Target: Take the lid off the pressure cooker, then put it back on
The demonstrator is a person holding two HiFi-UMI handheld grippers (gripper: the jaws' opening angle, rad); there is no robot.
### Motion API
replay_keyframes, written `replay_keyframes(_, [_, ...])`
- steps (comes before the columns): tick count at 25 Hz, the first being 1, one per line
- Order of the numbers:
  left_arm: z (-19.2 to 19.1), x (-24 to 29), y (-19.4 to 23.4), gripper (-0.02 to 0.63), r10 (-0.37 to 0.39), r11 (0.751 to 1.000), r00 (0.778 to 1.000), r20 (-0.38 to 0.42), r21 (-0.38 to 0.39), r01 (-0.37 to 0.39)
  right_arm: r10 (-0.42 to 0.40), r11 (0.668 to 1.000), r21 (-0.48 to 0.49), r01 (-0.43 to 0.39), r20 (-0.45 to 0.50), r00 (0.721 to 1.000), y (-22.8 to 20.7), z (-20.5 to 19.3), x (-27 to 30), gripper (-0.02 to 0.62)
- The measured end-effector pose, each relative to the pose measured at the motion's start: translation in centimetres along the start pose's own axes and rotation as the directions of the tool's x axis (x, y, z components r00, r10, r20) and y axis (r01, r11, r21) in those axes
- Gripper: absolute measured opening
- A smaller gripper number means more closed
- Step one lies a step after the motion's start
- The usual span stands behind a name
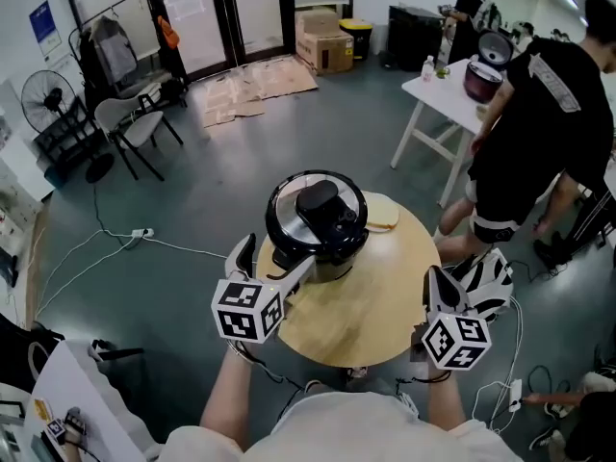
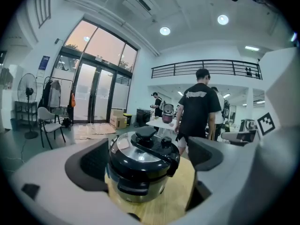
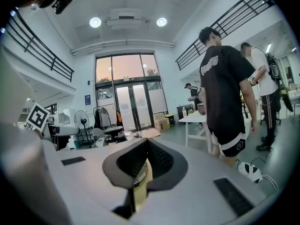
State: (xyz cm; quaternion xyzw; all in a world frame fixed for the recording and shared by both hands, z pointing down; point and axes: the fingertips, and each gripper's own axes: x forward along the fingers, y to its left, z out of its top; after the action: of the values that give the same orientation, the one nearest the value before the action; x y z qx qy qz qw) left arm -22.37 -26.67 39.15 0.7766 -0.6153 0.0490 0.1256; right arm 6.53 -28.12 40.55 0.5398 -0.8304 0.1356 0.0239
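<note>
Lidded pressure cooker (image 1: 318, 221) just ahead of left gripper (image 1: 277, 260), fingers (image 2: 84, 165) apart

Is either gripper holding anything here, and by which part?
Nothing is held. The left gripper has its jaws apart, facing the pressure cooker; the right gripper is shut on nothing.

black lid (image 1: 318, 210), pale wooden table (image 1: 377, 303)

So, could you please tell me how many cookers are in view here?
2. A black-lidded pressure cooker stands on the round wooden table; a dark red cooker, lid raised, sits on the white table at the far right. Others may be hidden behind the person in black.
</note>
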Motion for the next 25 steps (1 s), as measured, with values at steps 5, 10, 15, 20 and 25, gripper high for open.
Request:
replay_keyframes(5, [1.2, 2.6, -1.2, 0.528, -0.082, 0.996, 0.996, -0.032, 0.041, 0.083, 0.010, 1.000, 0.016, -0.010, -0.017, 1.000, -0.6, -0.1, 1.4, 0.002])
replay_keyframes(10, [2.7, 4.9, -1.3, 0.528, -0.133, 0.989, 0.989, -0.057, 0.054, 0.136, 0.012, 1.000, 0.024, -0.012, -0.024, 1.000, -1.2, 0.0, 2.7, 0.002])
replay_keyframes(15, [3.2, 7.6, -1.0, 0.526, -0.164, 0.979, 0.980, -0.115, 0.101, 0.175, 0.008, 0.999, 0.035, -0.007, -0.034, 0.999, -1.9, -0.4, 4.0, 0.002])
replay_keyframes(20, [3.1, 10.3, -0.7, 0.522, -0.190, 0.969, 0.968, -0.164, 0.125, 0.212, 0.009, 0.999, 0.038, -0.007, -0.061, 0.998, -2.8, -1.0, 5.5, 0.002])
replay_keyframes(25, [2.4, 12.6, -0.5, 0.502, -0.214, 0.954, 0.948, -0.236, 0.158, 0.255, 0.009, 0.999, 0.048, -0.005, -0.090, 0.996, -3.7, -1.9, 6.6, 0.002])
